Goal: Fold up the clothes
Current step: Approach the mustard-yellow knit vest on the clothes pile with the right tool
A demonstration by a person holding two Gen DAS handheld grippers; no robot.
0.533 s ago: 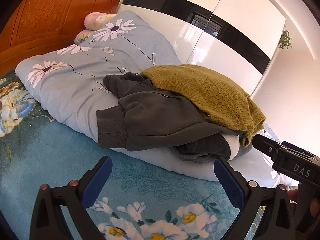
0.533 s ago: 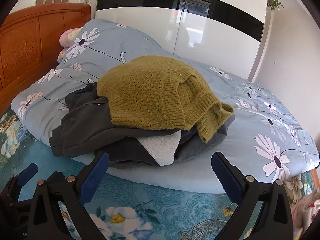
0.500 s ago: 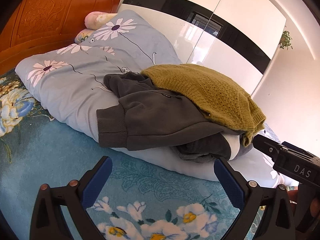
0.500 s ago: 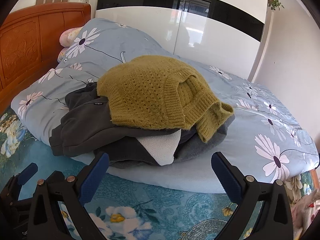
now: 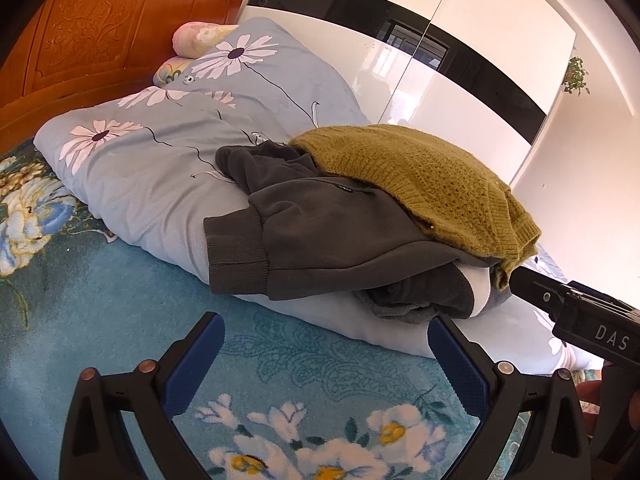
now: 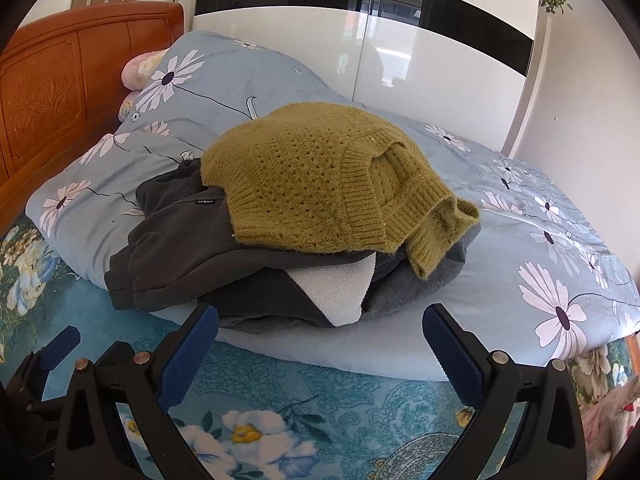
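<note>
An olive knitted sweater [image 6: 320, 184] is seen at the centre of the frame, draped over a crumpled dark grey sweatshirt [image 5: 320, 232], both heaped on a pale blue floral duvet [image 6: 540, 248]. The knit is judged soft, light and stretchy (likely to sag when lifted), so it would best be taken by its ribbed hem [image 6: 360, 196] or at the shoulders. The heavier fleece below may drag with it. The left gripper [image 5: 326, 356] is held wide open at the bottom of its frame, with nothing grasped; the right gripper [image 6: 320, 348] is likewise spread wide and empty. Compared with half a second earlier, almost nothing is changed: neither garment has been touched.
</note>
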